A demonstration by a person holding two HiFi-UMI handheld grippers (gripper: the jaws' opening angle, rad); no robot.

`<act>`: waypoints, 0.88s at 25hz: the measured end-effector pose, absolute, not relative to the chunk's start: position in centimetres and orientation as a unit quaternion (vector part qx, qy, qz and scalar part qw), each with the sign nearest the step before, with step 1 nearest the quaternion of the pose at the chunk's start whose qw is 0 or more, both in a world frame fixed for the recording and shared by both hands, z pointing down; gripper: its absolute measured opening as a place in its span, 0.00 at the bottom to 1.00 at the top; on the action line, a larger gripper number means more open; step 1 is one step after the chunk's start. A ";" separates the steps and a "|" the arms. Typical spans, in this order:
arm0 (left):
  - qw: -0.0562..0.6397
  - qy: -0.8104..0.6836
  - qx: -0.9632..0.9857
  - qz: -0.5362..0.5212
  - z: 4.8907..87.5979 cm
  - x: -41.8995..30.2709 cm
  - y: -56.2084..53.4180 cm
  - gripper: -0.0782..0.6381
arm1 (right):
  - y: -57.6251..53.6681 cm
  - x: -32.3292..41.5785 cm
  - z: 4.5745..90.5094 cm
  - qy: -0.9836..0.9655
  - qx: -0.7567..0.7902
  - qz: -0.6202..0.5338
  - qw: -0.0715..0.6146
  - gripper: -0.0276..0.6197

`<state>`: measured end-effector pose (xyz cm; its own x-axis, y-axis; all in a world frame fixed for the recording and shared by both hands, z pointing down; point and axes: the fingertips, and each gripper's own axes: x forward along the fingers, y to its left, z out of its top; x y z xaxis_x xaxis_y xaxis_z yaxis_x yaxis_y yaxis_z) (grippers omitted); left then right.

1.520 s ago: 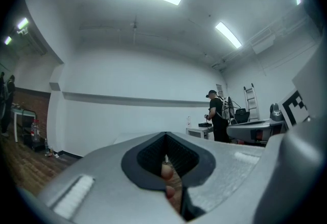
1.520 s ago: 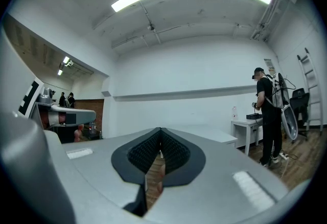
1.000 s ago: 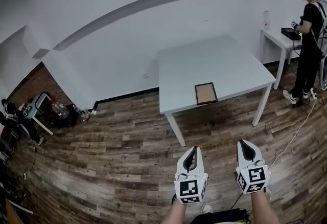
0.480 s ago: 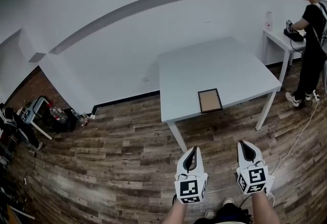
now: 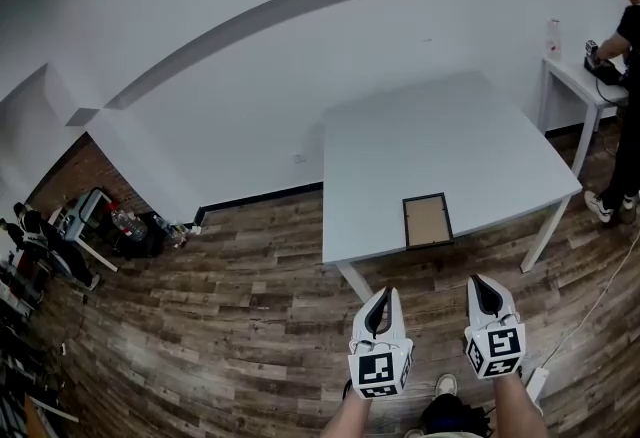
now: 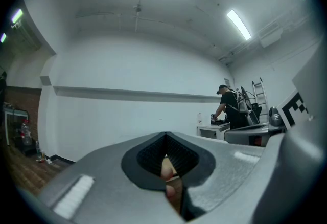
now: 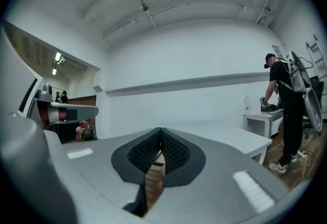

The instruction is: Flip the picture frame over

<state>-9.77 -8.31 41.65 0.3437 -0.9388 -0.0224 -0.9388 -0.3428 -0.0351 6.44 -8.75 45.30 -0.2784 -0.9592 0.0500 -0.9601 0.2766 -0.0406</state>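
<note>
A dark-edged picture frame (image 5: 427,220) lies flat with its brown board up, near the front edge of the white table (image 5: 430,141). Both grippers hover over the wooden floor, short of the table and well below the frame in the head view. My left gripper (image 5: 381,294) is shut with nothing in it, and so is my right gripper (image 5: 482,281). In the left gripper view the jaws (image 6: 166,137) meet at the tip; the frame is not visible there. In the right gripper view the jaws (image 7: 160,131) also meet, with the table (image 7: 232,137) ahead.
A person in black (image 5: 630,76) stands at a small white side table (image 5: 585,86) at the far right, also seen in the right gripper view (image 7: 283,100). Clutter and bags (image 5: 110,226) lie by the left wall. A cable (image 5: 590,296) runs across the floor at the right.
The head view has come closer to the table, so the table and frame look larger and sit further right. Both grippers stay shut, side by side.
</note>
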 end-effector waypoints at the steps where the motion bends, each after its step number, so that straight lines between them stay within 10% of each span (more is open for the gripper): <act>1: 0.021 0.575 -0.818 -0.001 41.6 -9.5 -9.4 0.11 | -9.9 6.7 45.3 -0.800 0.599 0.032 0.007 0.08; 22: 0.021 0.583 -0.812 -0.014 43.8 -5.4 -23.8 0.11 | -24.4 9.9 49.0 -0.810 0.581 0.065 0.034 0.08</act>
<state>-5.40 -23.82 43.80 0.3191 -0.9477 -0.0022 -0.9466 -0.3186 -0.0499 9.89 -24.45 49.03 -0.3222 -0.9376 0.1305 -0.9464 0.3160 -0.0664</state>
